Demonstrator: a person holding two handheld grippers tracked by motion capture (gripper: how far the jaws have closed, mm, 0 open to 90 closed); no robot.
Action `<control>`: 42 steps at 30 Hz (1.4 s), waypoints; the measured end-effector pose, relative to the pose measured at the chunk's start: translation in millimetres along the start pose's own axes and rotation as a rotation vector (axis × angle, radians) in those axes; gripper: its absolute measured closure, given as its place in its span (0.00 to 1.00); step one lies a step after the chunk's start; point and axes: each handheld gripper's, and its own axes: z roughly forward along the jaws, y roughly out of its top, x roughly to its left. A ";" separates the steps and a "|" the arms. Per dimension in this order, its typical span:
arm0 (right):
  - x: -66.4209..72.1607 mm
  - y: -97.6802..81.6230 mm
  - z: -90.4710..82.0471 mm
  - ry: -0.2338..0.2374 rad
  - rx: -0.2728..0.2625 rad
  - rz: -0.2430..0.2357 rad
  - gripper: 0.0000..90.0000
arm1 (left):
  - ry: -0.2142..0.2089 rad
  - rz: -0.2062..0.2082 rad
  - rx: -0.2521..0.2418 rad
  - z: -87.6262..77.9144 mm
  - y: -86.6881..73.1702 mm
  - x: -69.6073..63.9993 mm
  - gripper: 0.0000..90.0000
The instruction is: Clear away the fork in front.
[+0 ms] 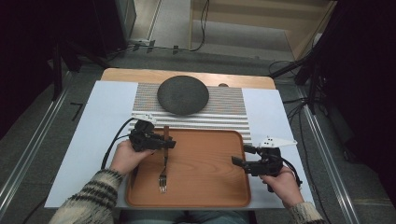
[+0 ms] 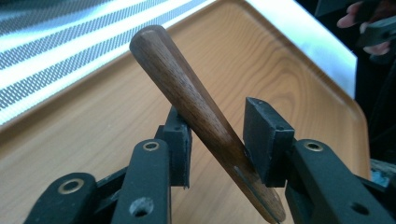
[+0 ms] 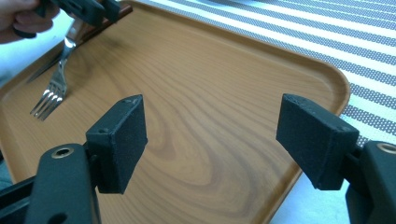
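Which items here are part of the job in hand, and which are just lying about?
In the job:
- wooden-handled metal fork, its handle between the left gripper jaws
- brown wooden tray it lies on
- left gripper, jaws slack around the handle

Lying about:
- round dark grey plate
- striped placemat
- right gripper, open above the tray

This looks like a recording lab or studio made up as a dining spot, not a home. A small wooden desk [image 1: 187, 74] stands on grey carpeted floor [image 1: 42, 140] and is laid with a white sheet [image 1: 102, 112], a grey-and-white striped placemat [image 1: 229, 107], a brown wooden tray [image 1: 201, 172] and a round dark grey plate [image 1: 182, 94]. Black stand legs [image 1: 299, 70] and loose cables [image 1: 203, 28] ring the desk, metal rails [image 1: 28, 158] run along the floor, and the surroundings are dark.
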 end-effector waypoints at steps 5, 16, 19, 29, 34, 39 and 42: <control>-0.8 -0.1 -0.9 -0.002 -0.004 0.003 0.25 | 0.015 0.008 0.022 6.6 -2.0 -0.1 0.67; 0.0 -0.1 -0.7 0.005 -0.003 0.003 0.25 | 0.057 0.010 0.079 19.8 -7.1 1.3 0.65; 0.1 -0.1 -0.9 0.004 -0.004 0.003 0.25 | 0.080 0.011 0.091 20.2 -7.9 2.4 0.62; -0.4 -0.5 -0.6 0.002 0.000 0.003 0.25 | 0.140 0.047 0.084 19.2 -8.5 2.9 0.39; -0.5 -0.5 -0.3 0.000 0.004 -0.002 0.25 | 0.165 0.037 0.083 17.3 -7.9 4.5 0.37; -1.0 -0.5 -0.4 0.000 0.003 0.001 0.25 | 0.159 0.020 0.092 16.4 -6.6 1.4 0.37; -1.3 -0.7 -0.7 -0.001 0.003 0.003 0.25 | 0.142 0.022 0.078 13.7 -4.7 -3.7 0.37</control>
